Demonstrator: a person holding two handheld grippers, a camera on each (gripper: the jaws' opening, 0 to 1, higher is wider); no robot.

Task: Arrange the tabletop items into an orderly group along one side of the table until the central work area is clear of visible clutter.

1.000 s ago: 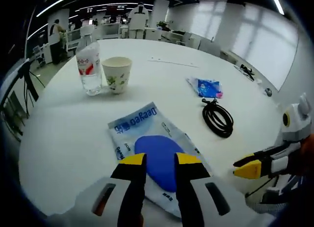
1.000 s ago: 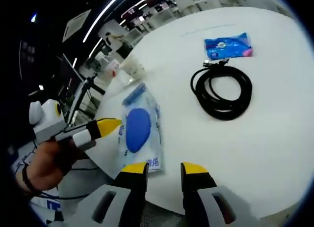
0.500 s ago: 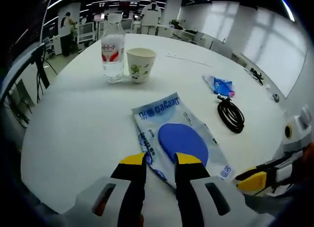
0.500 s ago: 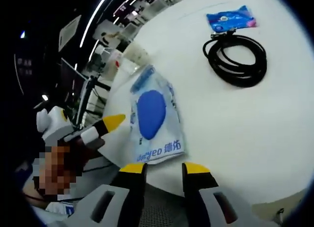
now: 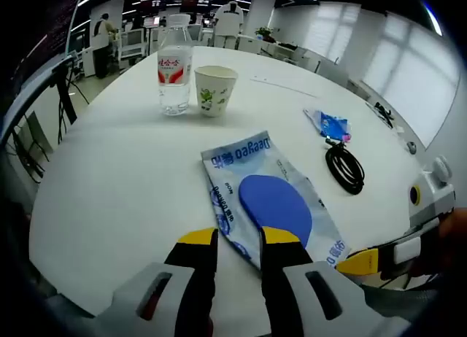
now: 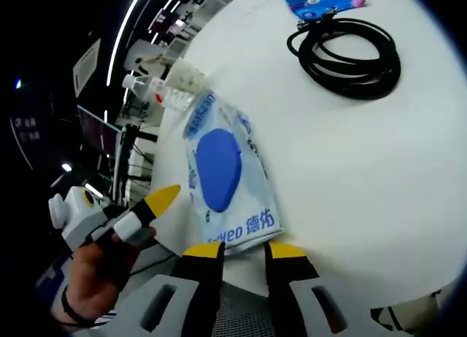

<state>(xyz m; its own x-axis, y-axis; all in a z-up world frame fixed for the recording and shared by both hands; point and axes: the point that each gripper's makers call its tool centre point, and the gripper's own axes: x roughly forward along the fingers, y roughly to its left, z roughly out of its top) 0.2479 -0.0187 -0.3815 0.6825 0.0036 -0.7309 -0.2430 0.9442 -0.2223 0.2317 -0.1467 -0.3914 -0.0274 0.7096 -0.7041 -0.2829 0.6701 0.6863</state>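
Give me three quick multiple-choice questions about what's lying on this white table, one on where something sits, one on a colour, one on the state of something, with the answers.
1. Where is the paper cup?
A. right beside the water bottle
B. on top of the coiled cable
C. lying on the packet with the blue oval

2. What colour is the coiled cable?
A. red
B. black
C. white

3. How does the water bottle stand?
A. tipped on its side
B. upside down
C. upright

Answers:
1. A: in the left gripper view the cup stands next to the bottle at the far side of the table.
2. B: the loops are black in both views.
3. C: it stands on its base with its neck up.
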